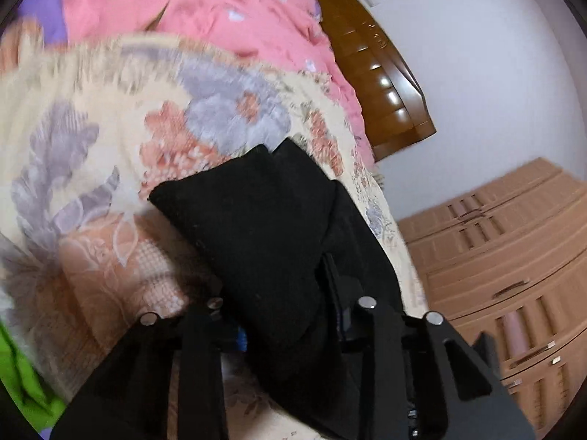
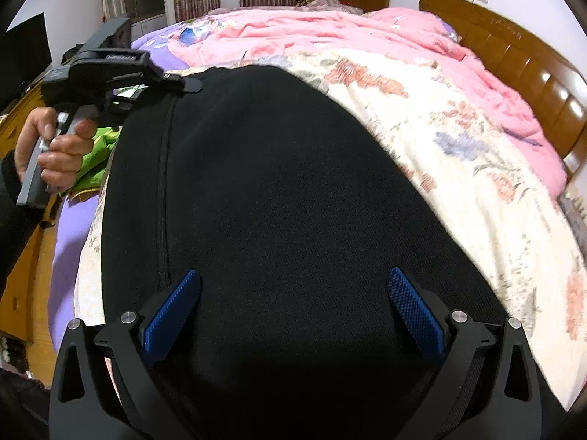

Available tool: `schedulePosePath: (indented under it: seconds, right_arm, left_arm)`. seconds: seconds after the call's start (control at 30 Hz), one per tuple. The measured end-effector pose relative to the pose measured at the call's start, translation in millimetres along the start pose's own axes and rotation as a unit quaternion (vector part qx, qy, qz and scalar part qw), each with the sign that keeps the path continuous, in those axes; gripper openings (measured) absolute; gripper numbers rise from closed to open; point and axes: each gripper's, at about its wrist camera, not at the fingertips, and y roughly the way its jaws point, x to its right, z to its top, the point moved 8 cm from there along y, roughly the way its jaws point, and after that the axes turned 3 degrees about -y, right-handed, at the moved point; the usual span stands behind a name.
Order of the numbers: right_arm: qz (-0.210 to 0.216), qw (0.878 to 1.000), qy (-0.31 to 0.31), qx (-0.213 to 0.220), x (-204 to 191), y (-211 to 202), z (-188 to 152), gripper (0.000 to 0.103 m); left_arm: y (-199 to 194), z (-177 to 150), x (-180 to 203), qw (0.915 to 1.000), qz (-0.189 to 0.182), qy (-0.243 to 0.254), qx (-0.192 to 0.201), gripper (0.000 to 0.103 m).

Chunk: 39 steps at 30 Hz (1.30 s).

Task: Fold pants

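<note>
Right wrist view first: the right gripper (image 2: 293, 315) hangs over the black pants (image 2: 264, 201), its blue pads (image 2: 172, 315) spread wide with nothing between them. The pants lie on the floral blanket (image 2: 458, 168) on the bed, a pink quilt (image 2: 330, 33) bunched behind near the wooden headboard (image 2: 513, 47). Over at the far left edge of the pants, the left hand (image 2: 51, 146) holds the left gripper (image 2: 183, 84), its fingers pinched onto the fabric's edge. From the left wrist camera, black cloth (image 1: 264, 227) rises between that gripper's closed-in fingers, blurred by motion, with a brown drawer cabinet (image 1: 513, 256) off to the side.
</note>
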Motion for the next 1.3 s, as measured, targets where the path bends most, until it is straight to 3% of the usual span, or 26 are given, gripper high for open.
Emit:
schedulePosePath:
  seconds: [0.1,0.2,0.43,0.57,0.73,0.83,0.9,0.93,1.0,1.07,1.17,1.2,1.23,1.27,1.3]
  right_arm:
    - [-0.020,0.999,0.028,-0.036,14.7,11.8,-11.5,0.099]
    - [-0.004,0.999,0.032,-0.022,19.5,8.1,-13.9,0.099]
    - [-0.010,0.999,0.029,-0.020,21.1,4.7,-13.9,0.099]
    - [-0.006,0.999,0.030,-0.013,18.8,4.6,-13.0,0.099]
    - [-0.027,0.997,0.076,0.003,27.2,-46.9,-25.0,0.098]
    - [-0.036,0.997,0.065,-0.028,27.8,-68.6,-58.1,0.098]
    - [-0.076,0.993,0.068,-0.060,42.5,-74.0,-87.3,0.098]
    - [-0.092,0.991,0.085,-0.053,51.8,-84.7,-98.1,0.098]
    - [-0.076,0.983,0.165,0.005,76.0,-122.6,-117.9,0.098]
    - [-0.086,0.966,0.238,0.047,103.2,-159.0,-142.6,0.098]
    - [-0.113,0.958,0.258,0.047,122.3,-186.0,-173.8,0.098]
    - [-0.124,0.957,0.259,0.042,124.3,-194.1,-187.4,0.098]
    - [-0.128,0.956,0.263,0.040,127.5,-198.4,-196.0,0.098]
    - [-0.127,0.954,0.269,0.041,126.5,-202.7,-203.2,0.098]
    - [-0.119,0.952,0.279,0.044,129.7,-201.6,-210.3,0.098]
  left_arm:
    - [-13.9,4.4,24.0,0.9938,0.068,0.071,0.052,0.024]
    - [-30.2,14.0,49.4,0.9799,0.107,0.136,0.098,0.024]
    - [-6.9,13.5,10.2,0.9811,0.148,0.104,0.068,0.024]
    - [-23.9,1.4,48.6,0.9715,0.163,0.143,0.097,0.025]
    - [-38.1,-32.7,155.7,0.9441,0.150,0.266,0.124,0.025]
    - [-40.0,-65.6,210.9,0.9289,0.115,0.327,0.130,0.017]
    - [-35.0,-90.5,240.7,0.9211,0.089,0.358,0.124,0.010]
    - [-27.0,-112.6,259.9,0.9151,0.070,0.381,0.112,0.007]
    - [-5.4,-150.1,279.6,0.9057,0.052,0.414,0.074,0.005]
    - [11.9,-175.0,280.4,0.8967,0.062,0.434,0.058,0.005]
    - [25.6,-182.9,247.7,0.9208,0.063,0.383,0.033,0.015]
    - [21.2,-178.1,234.3,0.9308,0.066,0.357,0.040,0.034]
    - [9.1,-166.9,215.0,0.9405,0.073,0.326,0.062,0.045]
    - [-4.8,-155.8,197.8,0.9453,0.084,0.303,0.086,0.055]
    - [-19.0,-145.6,180.7,0.9481,0.097,0.285,0.101,0.055]
